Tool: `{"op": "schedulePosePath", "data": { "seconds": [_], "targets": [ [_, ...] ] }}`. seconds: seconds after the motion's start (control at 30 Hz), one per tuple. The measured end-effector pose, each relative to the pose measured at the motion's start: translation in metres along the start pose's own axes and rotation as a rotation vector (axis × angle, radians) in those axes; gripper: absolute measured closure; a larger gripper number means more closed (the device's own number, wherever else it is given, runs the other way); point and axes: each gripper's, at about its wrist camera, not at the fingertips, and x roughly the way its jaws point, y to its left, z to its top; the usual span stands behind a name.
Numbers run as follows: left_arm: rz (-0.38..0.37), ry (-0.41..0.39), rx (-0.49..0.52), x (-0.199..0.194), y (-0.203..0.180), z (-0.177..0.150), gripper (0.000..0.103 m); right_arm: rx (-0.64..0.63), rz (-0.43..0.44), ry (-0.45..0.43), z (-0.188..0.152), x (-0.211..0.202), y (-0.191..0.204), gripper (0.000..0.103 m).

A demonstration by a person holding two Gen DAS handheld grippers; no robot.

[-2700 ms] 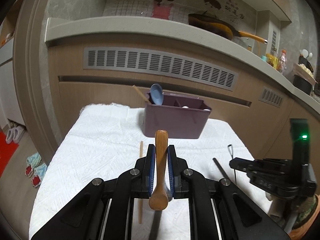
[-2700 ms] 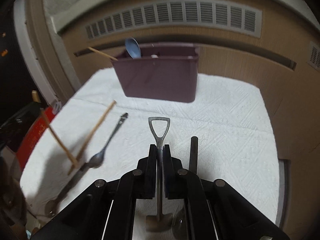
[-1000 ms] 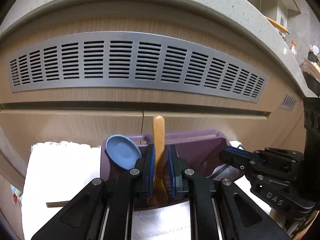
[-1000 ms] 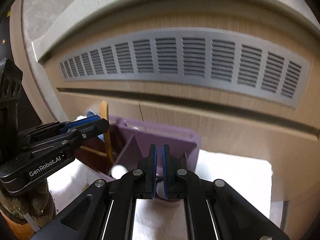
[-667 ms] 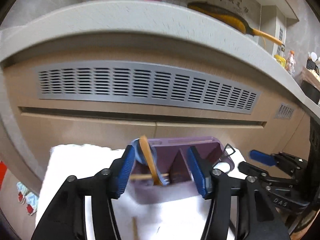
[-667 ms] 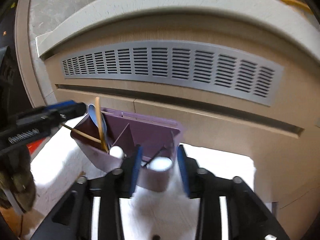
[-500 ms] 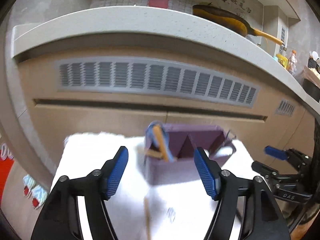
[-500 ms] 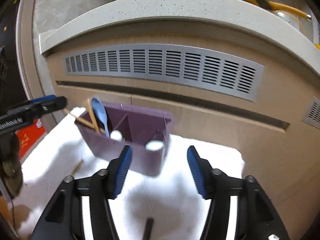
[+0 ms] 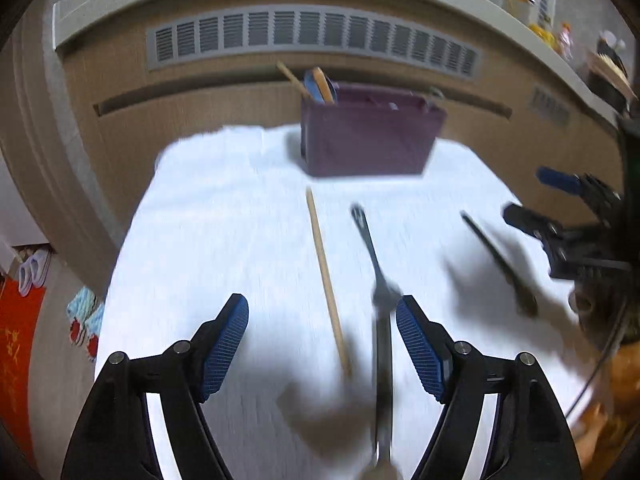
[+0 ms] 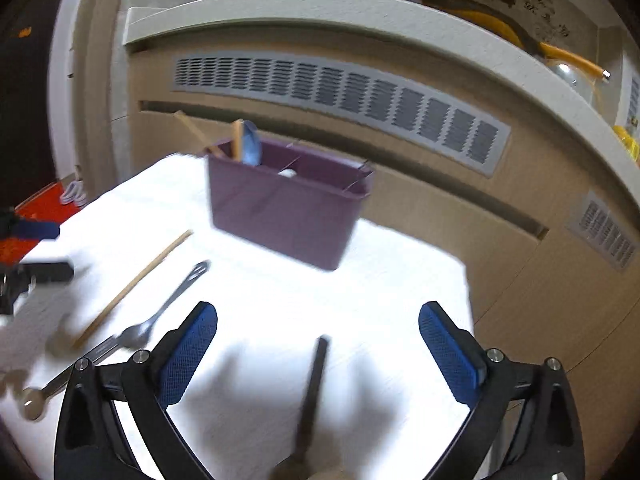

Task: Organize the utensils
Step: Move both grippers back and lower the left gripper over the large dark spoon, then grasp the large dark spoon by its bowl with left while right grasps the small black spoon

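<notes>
A purple caddy (image 9: 372,136) (image 10: 288,212) stands at the far side of the white cloth (image 9: 224,216) (image 10: 400,280). A blue spoon (image 10: 251,148), a wooden spoon and a chopstick stick out of its left compartment. On the cloth lie a wooden chopstick (image 9: 326,276) (image 10: 136,280), a metal fork (image 9: 372,256) (image 10: 168,304) and a dark-handled utensil (image 9: 496,260) (image 10: 314,380). My left gripper (image 9: 320,312) hangs above the chopstick and fork, its jaws opening and holding nothing. My right gripper (image 10: 316,320) is above the dark utensil, jaws opening wide, also holding nothing.
A wooden cabinet front with a grey vent grille (image 9: 312,36) (image 10: 340,96) rises right behind the cloth, under a pale counter that carries a pan (image 10: 480,12). Slippers (image 9: 84,320) and a red mat (image 9: 16,340) lie on the floor to the left.
Both grippers were shut at the caddy, the left on a wooden spoon. Both have opened and drawn back over the cloth; the wooden spoon now stands in the caddy.
</notes>
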Motion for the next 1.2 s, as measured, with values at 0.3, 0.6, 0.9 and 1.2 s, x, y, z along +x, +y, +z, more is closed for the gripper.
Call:
{"op": "schedulePosePath", "data": {
  "seconds": [0.3, 0.6, 0.9, 1.2],
  "targets": [
    [-0.096, 0.089, 0.052, -0.036, -0.034, -0.077, 0.026, 0.015, 0.110, 0.072, -0.034, -0.015, 0.017, 0.004],
    [-0.042, 0.032, -0.056, -0.041, -0.034, -0.112, 0.042, 0.070, 0.101, 0.076, -0.057, -0.032, 0.004, 0.004],
    [0.054, 0.056, -0.033, -0.027, -0.041, -0.112, 0.069, 0.111, 0.076, 0.079, -0.077, -0.043, -0.013, 0.004],
    [0.127, -0.134, -0.009, -0.068, -0.044, -0.087, 0.070, 0.047, 0.049, 0.079, -0.099, -0.058, -0.019, 0.004]
  ]
}}
